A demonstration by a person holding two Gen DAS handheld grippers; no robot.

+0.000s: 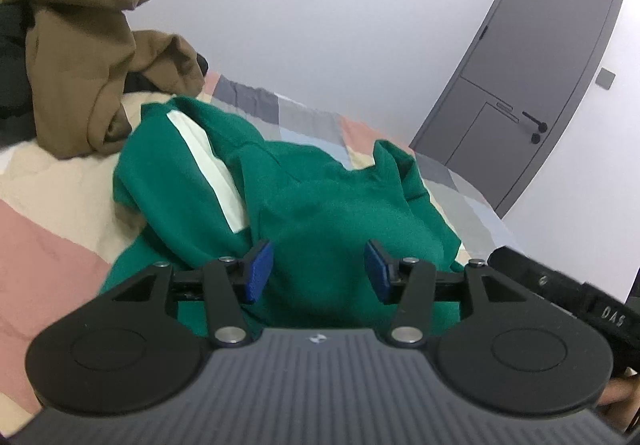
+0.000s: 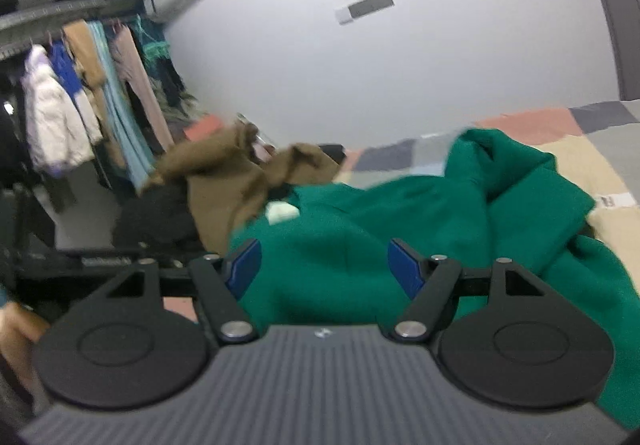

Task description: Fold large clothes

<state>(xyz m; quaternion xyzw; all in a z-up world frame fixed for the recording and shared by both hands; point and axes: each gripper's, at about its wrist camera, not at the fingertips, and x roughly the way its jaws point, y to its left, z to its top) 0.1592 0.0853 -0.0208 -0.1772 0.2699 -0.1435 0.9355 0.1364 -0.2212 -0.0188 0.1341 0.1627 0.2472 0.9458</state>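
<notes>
Green garment [image 1: 332, 205] lies bunched on the bed [image 1: 48, 245], w/ a white stripe showing, just beside the brown clothes pile [image 1: 80, 57] toward the far side.

Left tongs [image 1: 318, 271]: spread, nothing pinched, cloth under the gap. Right tongs [image 2: 322, 267]: spread too, empty, over the same green heap.

Risks for you:
- Close here & you prob. pinch several layers at once; the fold drags as a lump.
- No hem or corner visible, so you may grab mid-panel.
- Right view blurred; edge hard to judge.
- A pull toward the brown pile could snag it.
</notes>
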